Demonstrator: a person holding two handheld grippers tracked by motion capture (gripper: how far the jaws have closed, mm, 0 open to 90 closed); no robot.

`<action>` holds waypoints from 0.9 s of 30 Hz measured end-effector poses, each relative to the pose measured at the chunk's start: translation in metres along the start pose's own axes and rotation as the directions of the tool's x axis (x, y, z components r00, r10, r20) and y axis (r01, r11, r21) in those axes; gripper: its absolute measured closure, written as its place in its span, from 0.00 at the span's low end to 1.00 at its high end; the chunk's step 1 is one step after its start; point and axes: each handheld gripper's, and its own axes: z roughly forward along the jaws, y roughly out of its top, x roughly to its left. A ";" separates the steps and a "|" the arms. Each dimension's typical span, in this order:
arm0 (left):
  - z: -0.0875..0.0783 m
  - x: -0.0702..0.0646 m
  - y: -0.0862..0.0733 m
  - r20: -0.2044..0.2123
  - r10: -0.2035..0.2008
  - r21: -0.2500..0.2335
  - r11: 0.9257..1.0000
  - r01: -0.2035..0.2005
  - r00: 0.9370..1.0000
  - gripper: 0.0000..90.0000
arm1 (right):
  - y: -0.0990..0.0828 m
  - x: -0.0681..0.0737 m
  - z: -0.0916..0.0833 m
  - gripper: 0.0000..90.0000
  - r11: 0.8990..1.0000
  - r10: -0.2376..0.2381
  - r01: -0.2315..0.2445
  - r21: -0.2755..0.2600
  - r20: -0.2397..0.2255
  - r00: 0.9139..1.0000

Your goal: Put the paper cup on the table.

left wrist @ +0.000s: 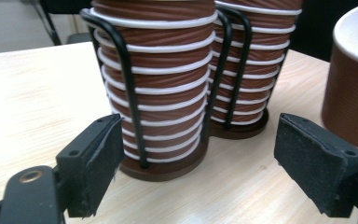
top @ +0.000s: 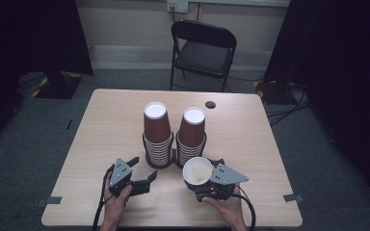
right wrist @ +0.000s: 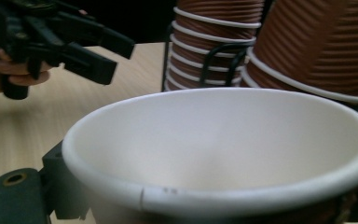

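Note:
Two stacks of upside-down brown paper cups stand in black wire holders mid-table, the left stack [top: 156,132] [left wrist: 163,84] beside the right stack [top: 191,134] [left wrist: 251,70]. My right gripper [top: 197,182] [right wrist: 214,200] is shut on a single brown cup [top: 197,169] [right wrist: 223,140], mouth up with its white inside showing, just in front of the right stack. This cup also appears at the right edge of the left gripper view [left wrist: 349,93]. My left gripper [top: 143,169] [left wrist: 198,158] stands open and empty in front of the left stack, its jaws level with the holder's base.
The wooden table [top: 111,120] has a small dark round hole [top: 210,104] at the back right. A black folding chair [top: 202,50] stands beyond the far edge. Grey tape marks [top: 53,199] sit at the near corners.

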 end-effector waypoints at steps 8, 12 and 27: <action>0.000 0.002 -0.010 -0.054 -0.009 -0.012 1.000 0.009 0.999 0.17 | 0.001 -0.018 -0.013 0.12 0.997 0.072 -0.070 -0.035 0.084 0.994; -0.001 0.002 -0.012 -0.077 -0.012 -0.033 0.999 0.009 0.997 0.17 | 0.000 -0.027 -0.017 0.12 0.995 0.094 -0.089 -0.048 0.111 0.989; 0.001 -0.005 -0.018 -0.138 0.015 -0.015 1.000 -0.017 0.990 0.17 | 0.005 -0.054 -0.019 0.12 0.989 0.132 -0.117 -0.088 0.199 0.971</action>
